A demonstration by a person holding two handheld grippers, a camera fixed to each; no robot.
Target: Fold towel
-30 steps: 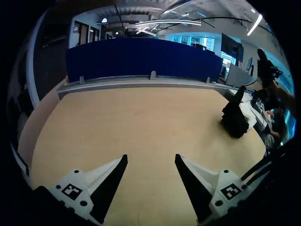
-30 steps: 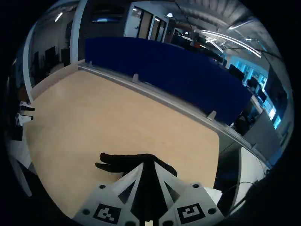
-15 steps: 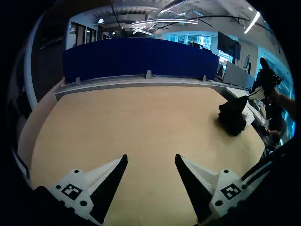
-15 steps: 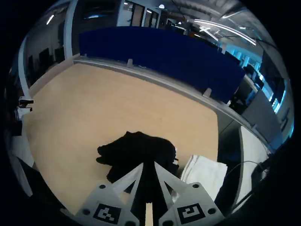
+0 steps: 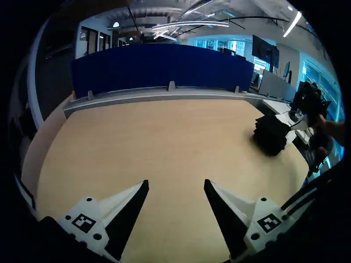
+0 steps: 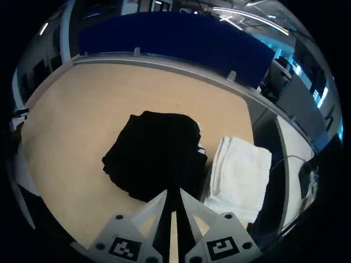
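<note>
Two towels are counted: one black towel (image 6: 153, 153) and one white towel (image 6: 239, 175). Two claws are counted, and one pale wooden worktop (image 5: 153, 131), which is backed by one blue partition (image 5: 162, 65).

In the right gripper view, the black towel is seen lying on the worktop as a thick, roughly squared bundle, directly ahead of the right claw (image 6: 173, 193). Its near edge is met by the claw's fingertips. The two fingers are drawn together with only a thin slit left between them; whether any cloth is pinched at the tips cannot be told. The white towel is laid flat and folded just beside the black one, on its right in this view, at the worktop's edge.

In the left gripper view, the left claw (image 5: 174, 183) is held wide apart, with nothing between its fingers, over bare wood at the near side of the worktop. The black towel is seen well apart from it, far off to the right near the worktop's edge.
</note>
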